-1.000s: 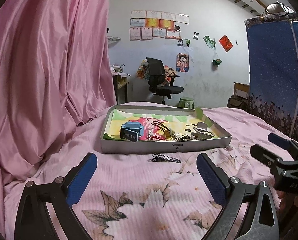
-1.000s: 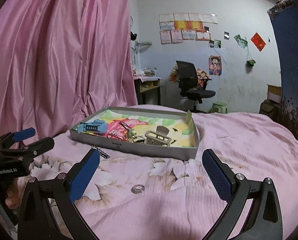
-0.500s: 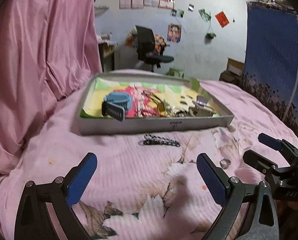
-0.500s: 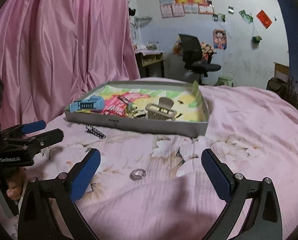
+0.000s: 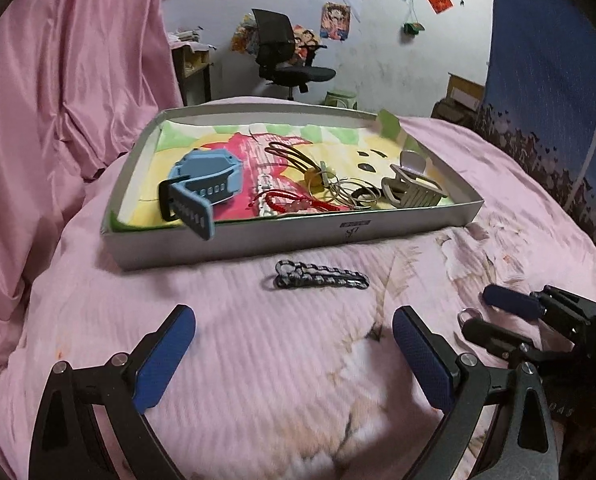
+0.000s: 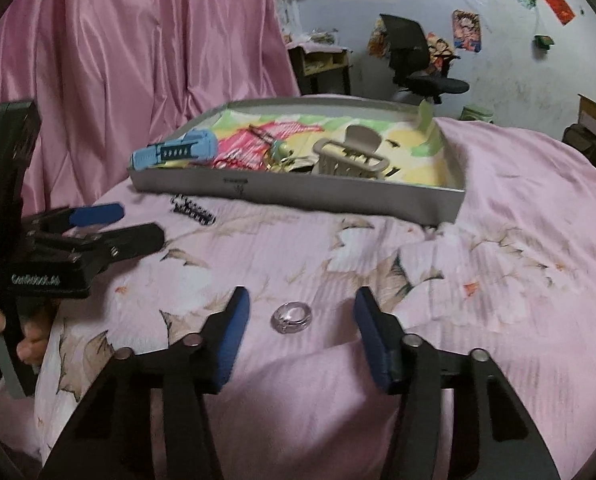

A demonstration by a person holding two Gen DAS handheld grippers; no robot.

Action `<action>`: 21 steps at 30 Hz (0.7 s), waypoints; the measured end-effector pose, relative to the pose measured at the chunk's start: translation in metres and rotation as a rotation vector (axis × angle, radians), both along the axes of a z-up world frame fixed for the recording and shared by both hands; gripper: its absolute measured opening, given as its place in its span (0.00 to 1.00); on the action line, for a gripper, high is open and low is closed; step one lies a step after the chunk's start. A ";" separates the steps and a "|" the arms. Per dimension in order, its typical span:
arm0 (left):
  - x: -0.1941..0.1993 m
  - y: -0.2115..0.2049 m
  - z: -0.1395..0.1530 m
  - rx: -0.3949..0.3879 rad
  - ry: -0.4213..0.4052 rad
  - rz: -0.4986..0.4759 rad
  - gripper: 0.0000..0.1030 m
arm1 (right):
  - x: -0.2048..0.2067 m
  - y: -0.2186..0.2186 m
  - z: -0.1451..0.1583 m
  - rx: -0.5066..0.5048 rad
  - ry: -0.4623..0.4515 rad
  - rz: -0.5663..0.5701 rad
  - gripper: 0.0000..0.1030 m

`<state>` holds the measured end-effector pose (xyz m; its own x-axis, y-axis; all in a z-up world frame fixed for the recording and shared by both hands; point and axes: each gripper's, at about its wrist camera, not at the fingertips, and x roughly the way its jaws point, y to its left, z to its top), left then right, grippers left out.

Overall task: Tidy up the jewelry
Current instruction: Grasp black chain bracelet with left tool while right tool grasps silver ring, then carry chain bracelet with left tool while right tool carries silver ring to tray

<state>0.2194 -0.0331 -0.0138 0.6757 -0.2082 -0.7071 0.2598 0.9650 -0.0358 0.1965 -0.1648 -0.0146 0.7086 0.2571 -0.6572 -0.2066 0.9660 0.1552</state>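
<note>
The right gripper (image 6: 301, 336) is closing in around the small silver metal ring (image 6: 291, 317), its blue-padded fingers narrower than half a second ago yet apart, not touching it. The ring is lying on the pink floral bedspread (image 6: 497, 280), well short of the shallow grey cardboard tray (image 6: 298, 196). The left gripper (image 5: 294, 354) is hovering spread wide, now nearer the black-and-white braided bracelet (image 5: 321, 280) lying just before the tray.
</note>
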 end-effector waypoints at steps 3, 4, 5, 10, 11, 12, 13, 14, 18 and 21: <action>0.008 -0.004 -0.002 0.012 0.014 -0.012 0.94 | 0.003 0.003 -0.004 0.002 0.022 0.012 0.34; 0.011 -0.006 -0.003 0.019 0.021 -0.017 0.93 | 0.004 0.004 -0.006 0.007 0.035 0.017 0.34; 0.014 -0.008 -0.004 0.026 0.026 -0.021 0.92 | 0.005 0.004 -0.007 0.011 0.043 0.019 0.34; 0.026 -0.018 -0.008 0.058 0.058 -0.050 0.82 | 0.006 0.006 -0.011 0.024 0.062 0.016 0.34; 0.029 -0.020 -0.009 0.065 0.065 -0.055 0.81 | 0.006 0.007 -0.011 0.022 0.064 0.016 0.33; 0.031 -0.021 -0.009 0.067 0.067 -0.057 0.80 | 0.006 0.006 -0.012 0.021 0.065 0.015 0.32; 0.033 -0.023 -0.010 0.070 0.071 -0.059 0.78 | 0.006 0.007 -0.012 0.021 0.066 0.013 0.31; 0.033 -0.023 -0.010 0.072 0.072 -0.062 0.77 | 0.007 0.007 -0.012 0.021 0.067 0.013 0.30; 0.034 -0.026 -0.011 0.080 0.069 -0.072 0.66 | 0.006 0.008 -0.012 0.025 0.072 0.014 0.28; 0.031 -0.029 -0.011 0.088 0.057 -0.083 0.56 | 0.007 0.009 -0.013 0.026 0.074 0.017 0.25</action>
